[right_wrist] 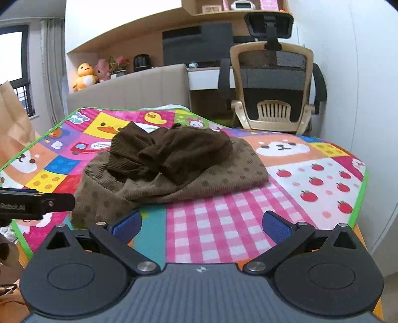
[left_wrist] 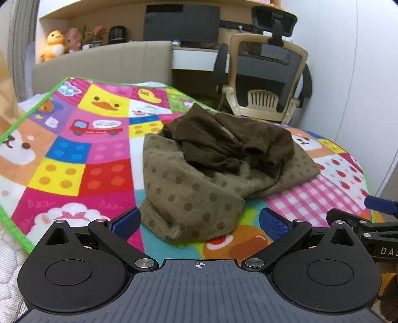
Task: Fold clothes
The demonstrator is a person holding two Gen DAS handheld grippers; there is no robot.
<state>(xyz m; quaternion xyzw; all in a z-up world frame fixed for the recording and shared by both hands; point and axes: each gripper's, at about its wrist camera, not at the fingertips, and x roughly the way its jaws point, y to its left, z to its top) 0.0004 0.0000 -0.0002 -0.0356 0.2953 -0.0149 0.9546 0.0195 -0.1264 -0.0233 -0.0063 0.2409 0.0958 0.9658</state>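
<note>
Clothes: a crumpled brown garment (left_wrist: 223, 159), dotted tan body with dark brown knit bunched on top, lies mid-way across the patterned play mat (left_wrist: 74, 159), unfolded. Left tongs (left_wrist: 199, 221) hang with jaws apart at its near hem, nothing between the pads; right tongs (right_wrist: 202, 224) likewise apart, over bare mat to the right of the heap. Judged: both are staged to take hold. Beyond the mat: padded headboard (right_wrist: 129, 92), office chair (right_wrist: 273, 82), monitor (left_wrist: 181, 23), plush toys (left_wrist: 53, 44).

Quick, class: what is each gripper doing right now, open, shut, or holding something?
Left gripper: open, holding nothing; the crumpled brown knitted garment lies just ahead.
Right gripper: open, holding nothing, over the colourful patchwork play mat.
</note>
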